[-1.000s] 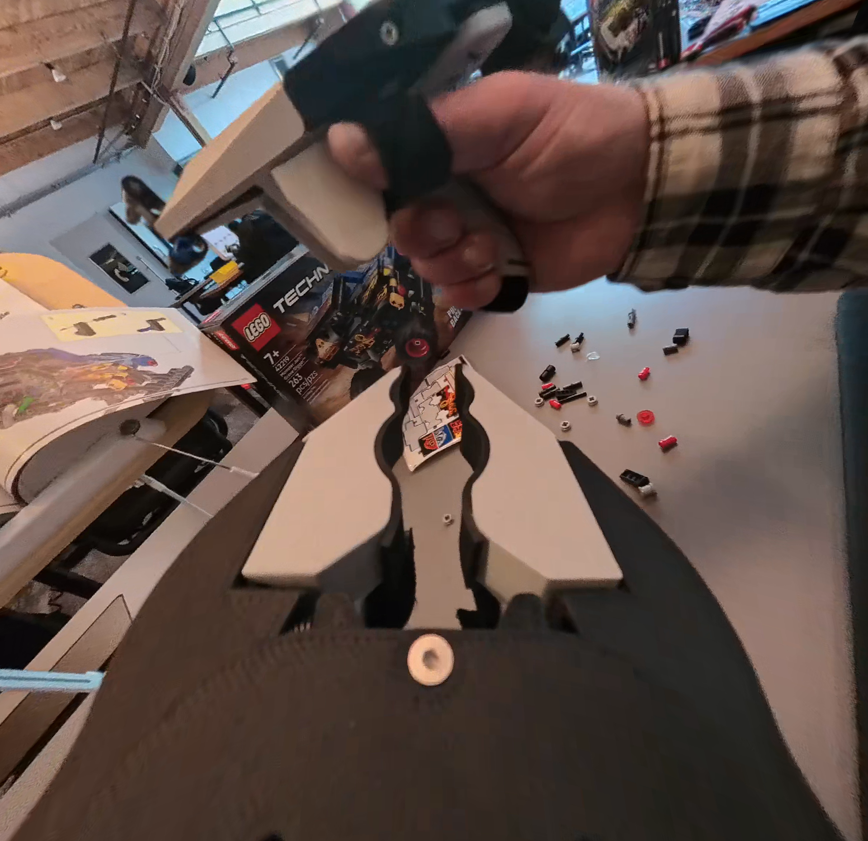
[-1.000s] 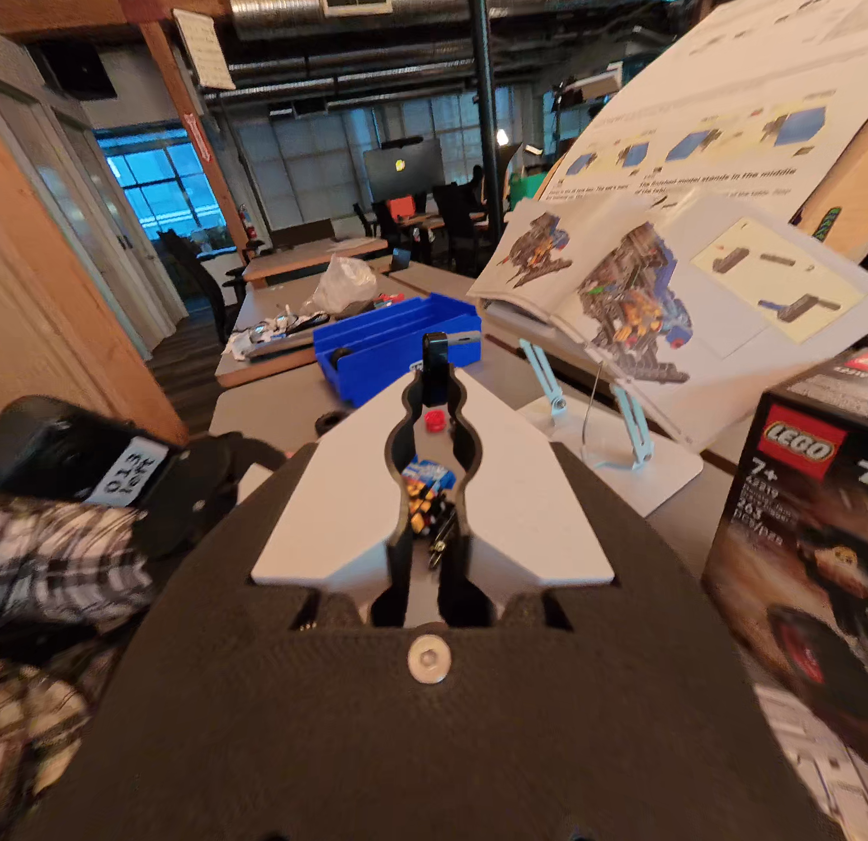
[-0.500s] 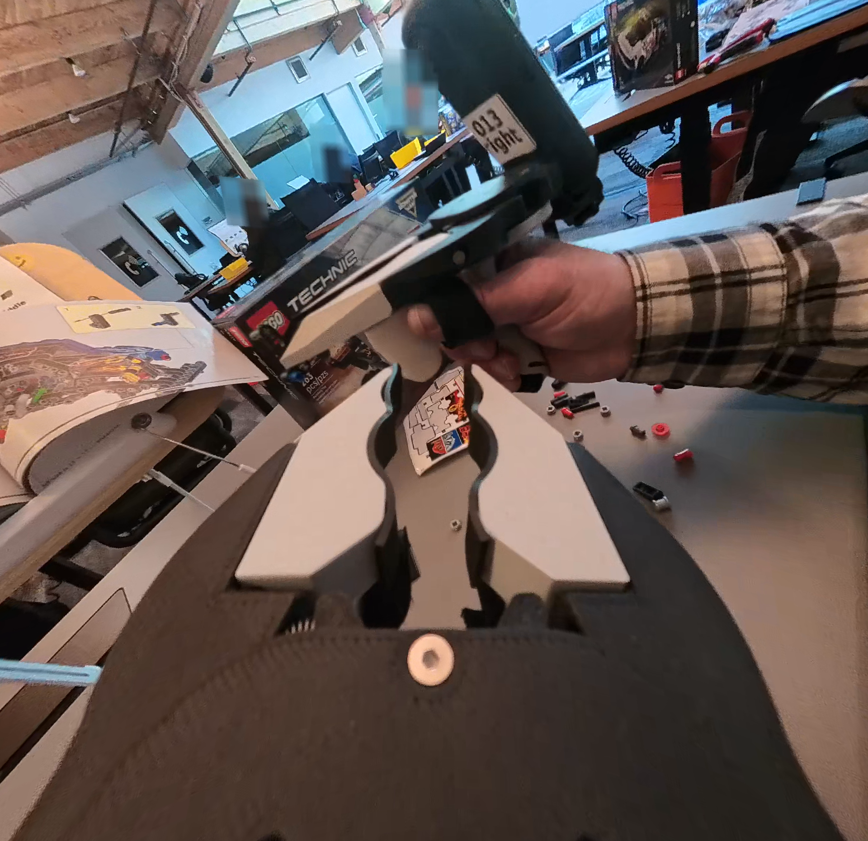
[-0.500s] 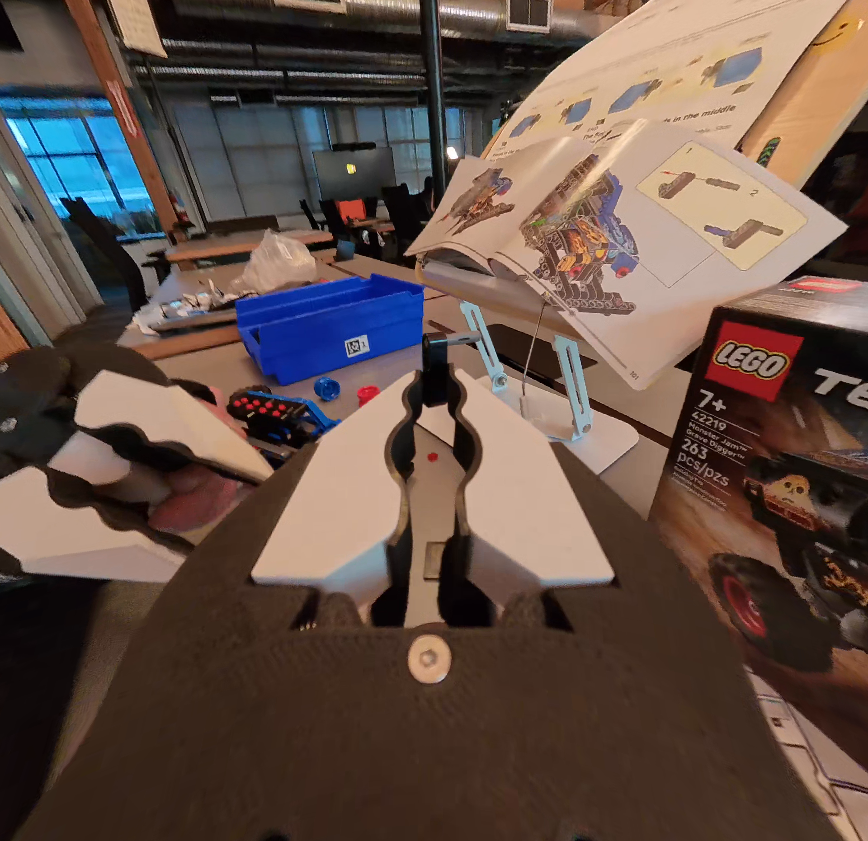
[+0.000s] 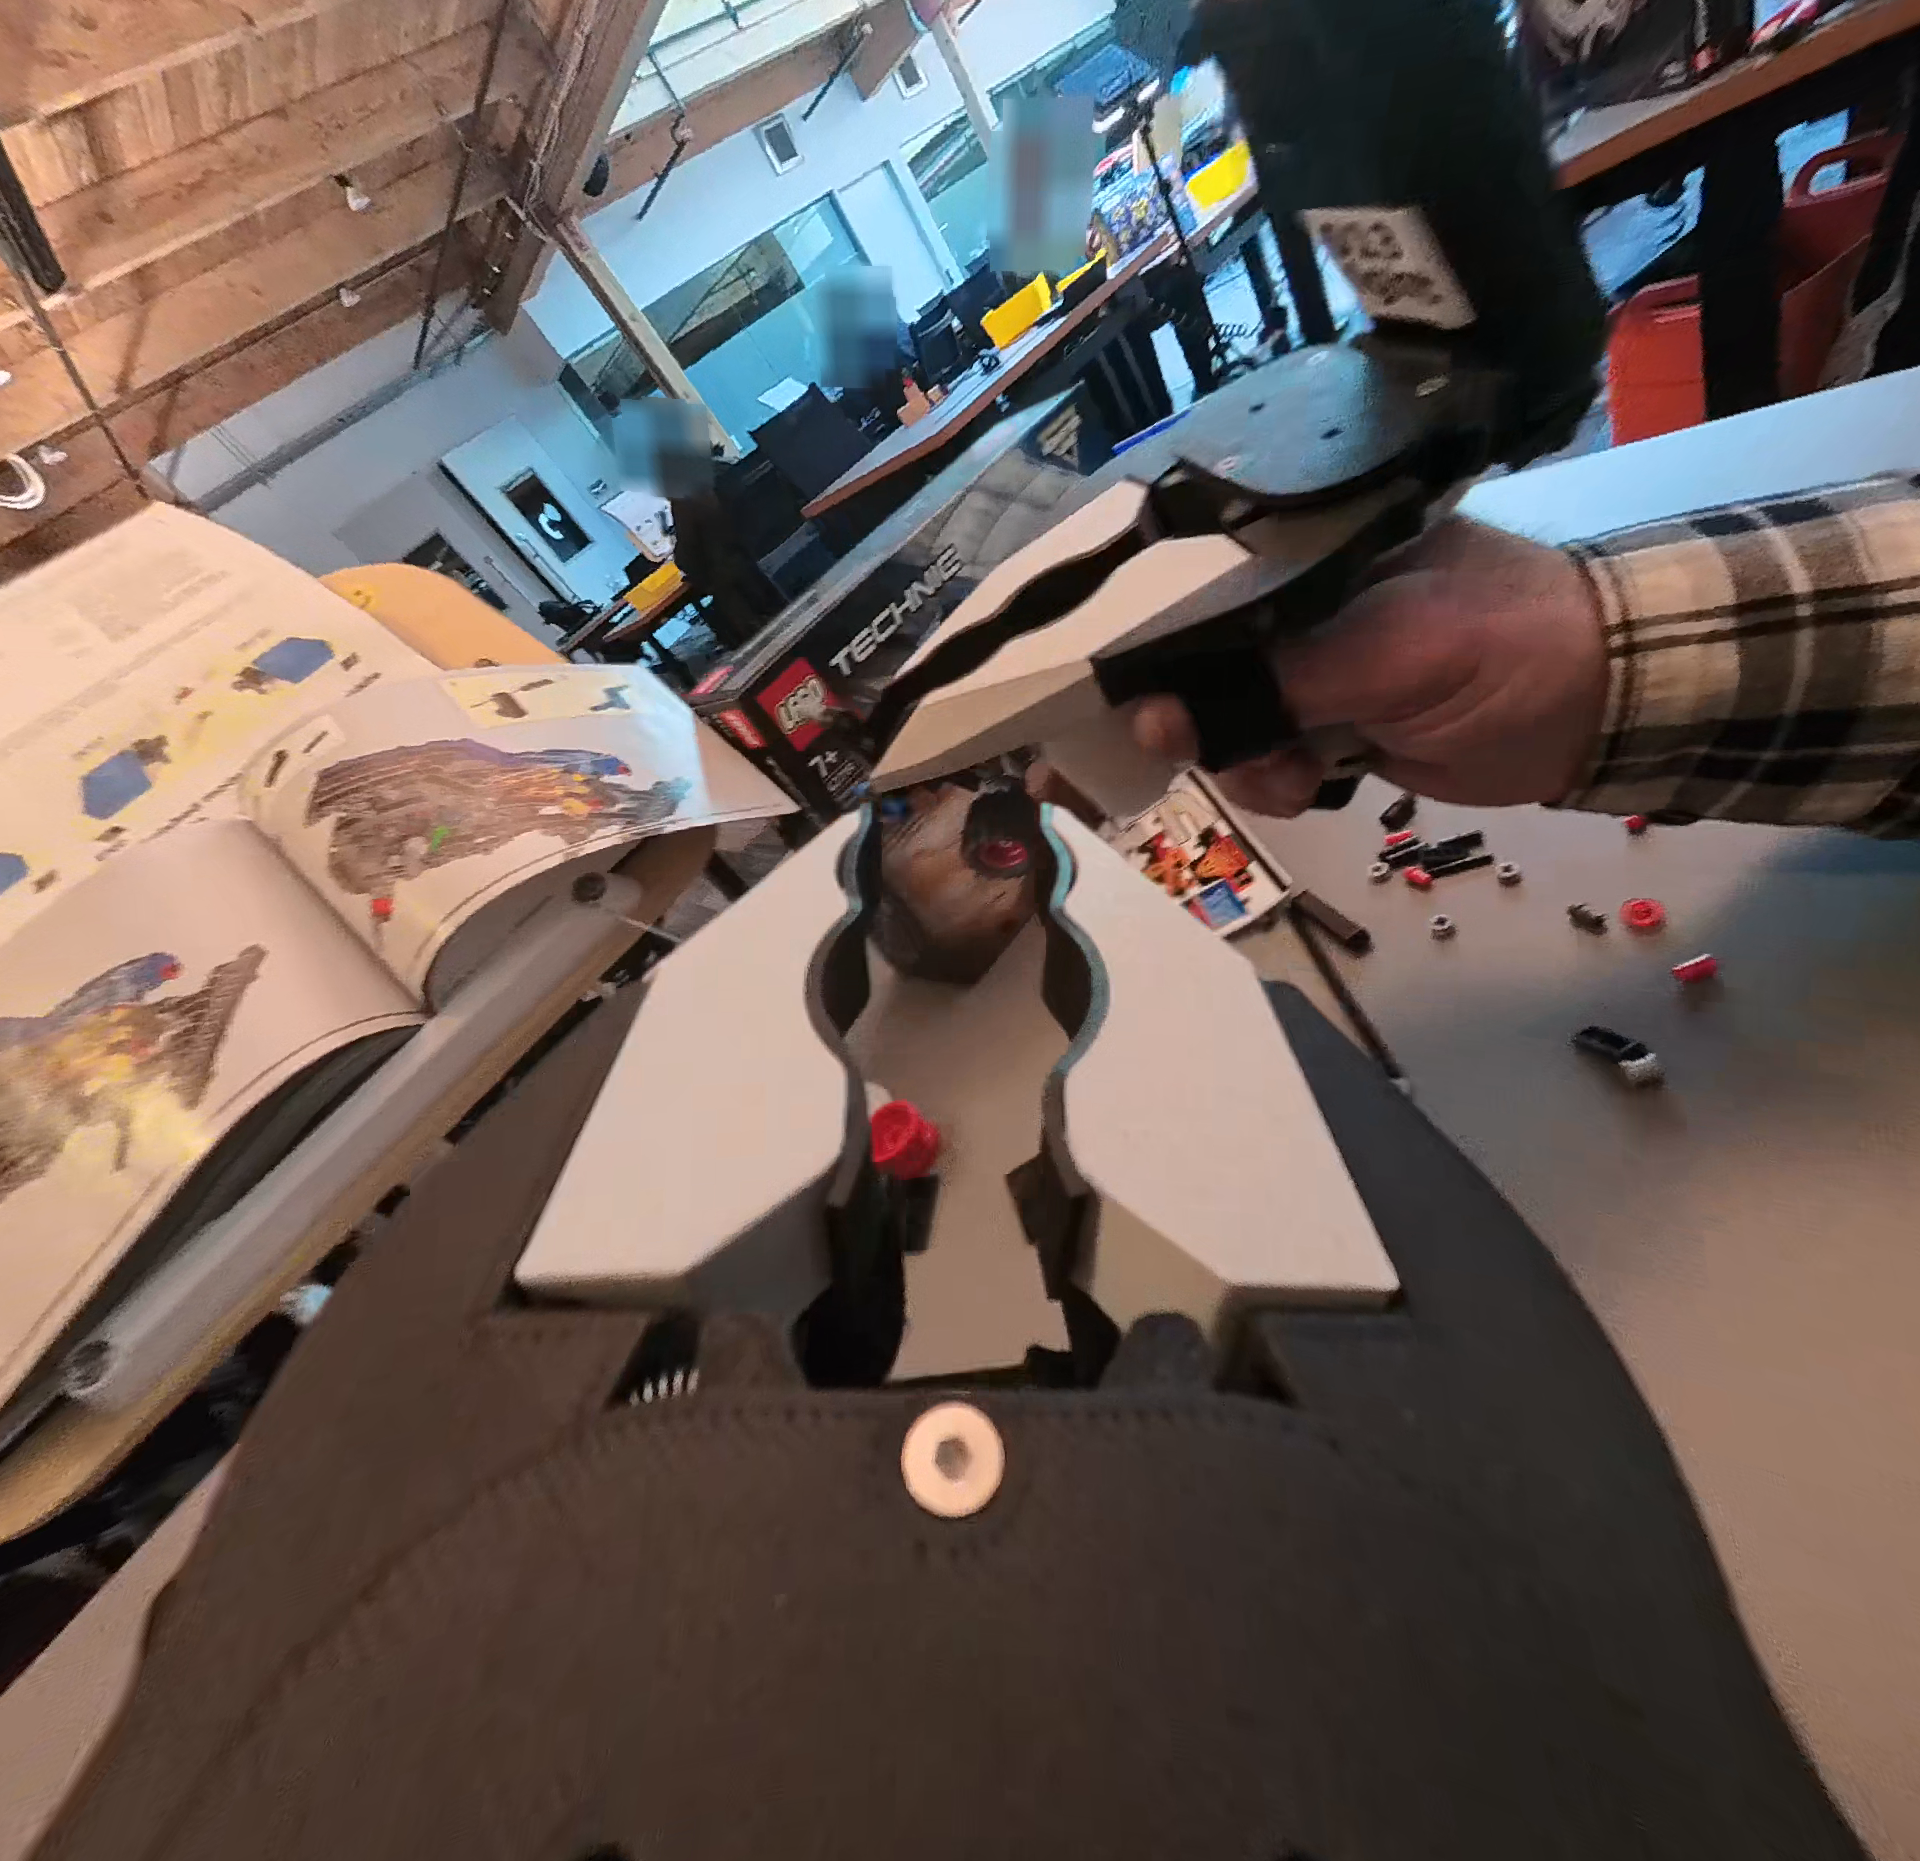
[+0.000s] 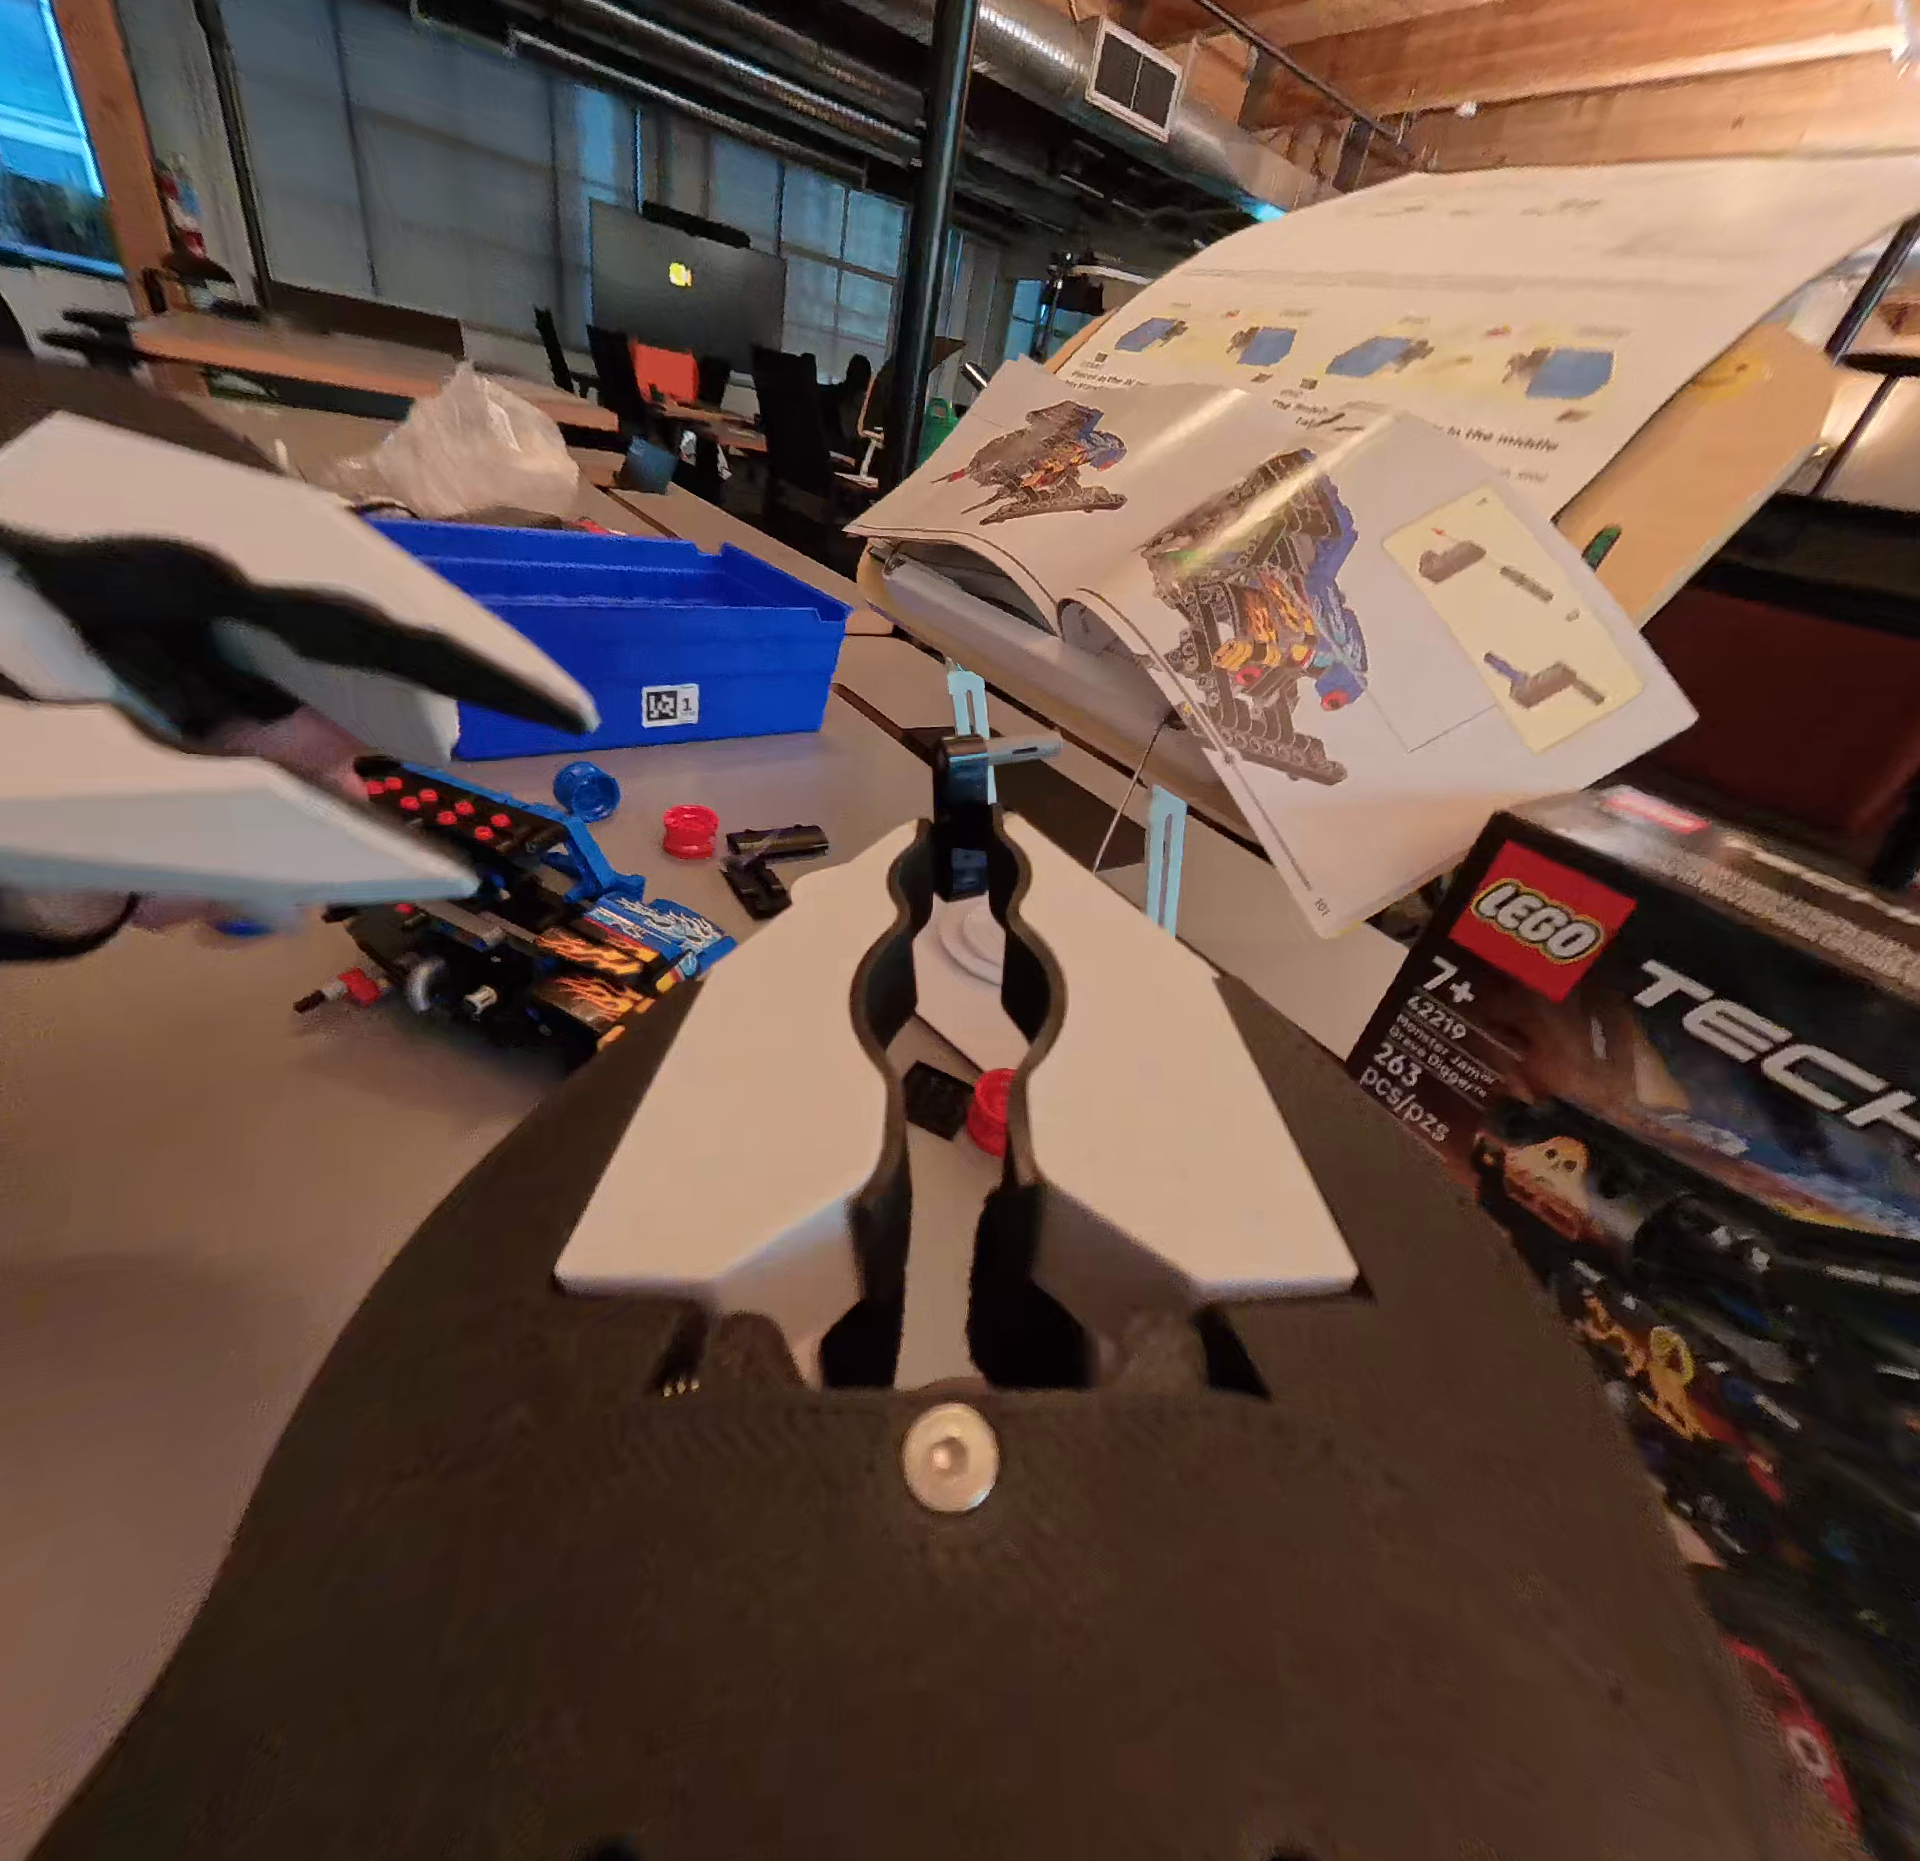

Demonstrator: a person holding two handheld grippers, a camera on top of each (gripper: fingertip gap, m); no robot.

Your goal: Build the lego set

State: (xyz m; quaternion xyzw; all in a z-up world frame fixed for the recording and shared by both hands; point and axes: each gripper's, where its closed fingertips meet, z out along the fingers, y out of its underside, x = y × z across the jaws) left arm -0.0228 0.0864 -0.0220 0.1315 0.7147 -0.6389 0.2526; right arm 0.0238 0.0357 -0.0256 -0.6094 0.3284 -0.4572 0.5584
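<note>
Grey table (image 5: 1662,1292) fills the foreground of a workshop with timber ceilings and further desks behind. At its far side an open manual (image 6: 1299,606) rests on a stand (image 6: 1164,845), with the set's box (image 6: 1662,1063) just to the right and a blue bin (image 6: 644,627) to the left.

The right gripper (image 6: 961,845) pinches a small black piece with a grey pin (image 6: 966,772) at its tips, fingers nearly together. It is raised in front of the stand; a red wheel hub (image 6: 992,1110) shows through the gap lower down.

The left gripper (image 5: 951,855) has its fingers spread, nothing between them; the box lies past its tips and a red hub (image 5: 902,1136) lies below. In the right view its fingers hover just above the half-built blue and black model (image 6: 520,928).

Loose red and black parts (image 5: 1455,866) are scattered on the right, near a sticker sheet (image 5: 1195,855). Bare table opens toward the near right edge.
</note>
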